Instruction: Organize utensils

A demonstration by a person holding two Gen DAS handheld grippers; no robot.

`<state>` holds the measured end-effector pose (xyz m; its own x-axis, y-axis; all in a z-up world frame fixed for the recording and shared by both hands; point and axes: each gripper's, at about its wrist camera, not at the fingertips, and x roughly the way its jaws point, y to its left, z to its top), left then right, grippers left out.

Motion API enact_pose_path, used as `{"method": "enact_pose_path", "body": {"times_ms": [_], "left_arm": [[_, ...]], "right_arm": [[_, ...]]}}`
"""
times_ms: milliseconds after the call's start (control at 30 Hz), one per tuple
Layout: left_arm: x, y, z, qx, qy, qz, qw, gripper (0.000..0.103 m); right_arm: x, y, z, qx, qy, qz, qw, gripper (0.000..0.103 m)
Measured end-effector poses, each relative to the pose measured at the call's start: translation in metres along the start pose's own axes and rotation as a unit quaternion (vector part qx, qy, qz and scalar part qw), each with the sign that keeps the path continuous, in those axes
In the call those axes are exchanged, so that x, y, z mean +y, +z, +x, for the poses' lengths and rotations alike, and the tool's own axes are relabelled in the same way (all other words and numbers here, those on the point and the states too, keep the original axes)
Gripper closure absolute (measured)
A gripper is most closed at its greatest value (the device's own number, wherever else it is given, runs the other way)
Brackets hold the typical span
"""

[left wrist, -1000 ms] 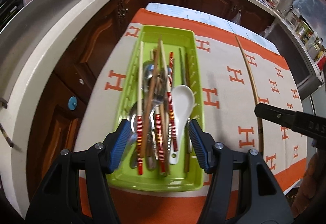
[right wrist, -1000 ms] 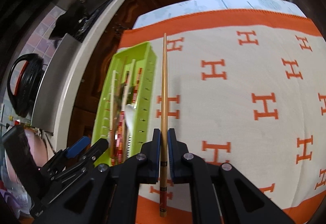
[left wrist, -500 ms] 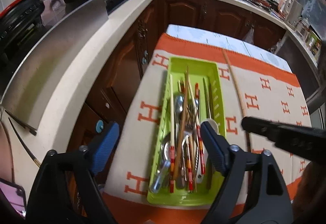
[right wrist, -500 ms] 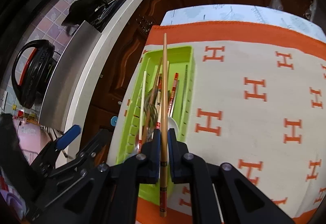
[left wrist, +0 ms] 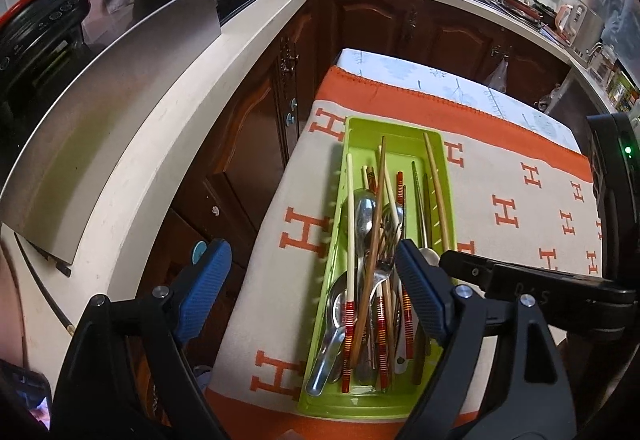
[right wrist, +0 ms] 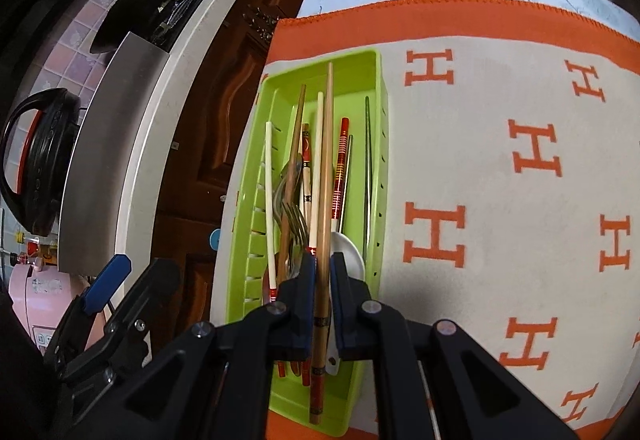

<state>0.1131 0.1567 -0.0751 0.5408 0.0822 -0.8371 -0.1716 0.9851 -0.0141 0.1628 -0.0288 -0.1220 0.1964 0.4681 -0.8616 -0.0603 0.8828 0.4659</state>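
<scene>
Right gripper (right wrist: 320, 272): above the green tray (right wrist: 372, 60), fingers clamped on a wooden chopstick (right wrist: 326, 176) that runs straight ahead over the tray's utensils; its tail end is partly hidden between the pads. Left gripper (left wrist: 308, 288): spread wide, holding nothing, to the tray's left. Tray sits near the cloth's (right wrist: 500, 168) left edge; bare cloth lies to the right.

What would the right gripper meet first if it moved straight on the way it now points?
Probably the utensils heaped in the green tray. The right gripper, shut on a chopstick, aims along the tray above that pile, so the chopstick's tip would likely touch first. Depth is unclear.
</scene>
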Motion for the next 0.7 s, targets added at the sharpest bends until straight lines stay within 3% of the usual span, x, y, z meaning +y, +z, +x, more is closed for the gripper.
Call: {"method": "enact_pose_path", "body": {"times_ms": [267,700], "left_arm": [[0.003,-0.006,-0.002,0.007,0.002,-0.006,1.0,0.021],[-0.014,-0.023,-0.023,0.008,-0.011,0.014,0.9998,0.021]], "right_arm": [[-0.007,-0.006,-0.004,0.004,-0.001,0.009,1.0,0.092],[-0.023,-0.033,-0.044,-0.04,-0.05,-0.028,0.998,0.092]]}}
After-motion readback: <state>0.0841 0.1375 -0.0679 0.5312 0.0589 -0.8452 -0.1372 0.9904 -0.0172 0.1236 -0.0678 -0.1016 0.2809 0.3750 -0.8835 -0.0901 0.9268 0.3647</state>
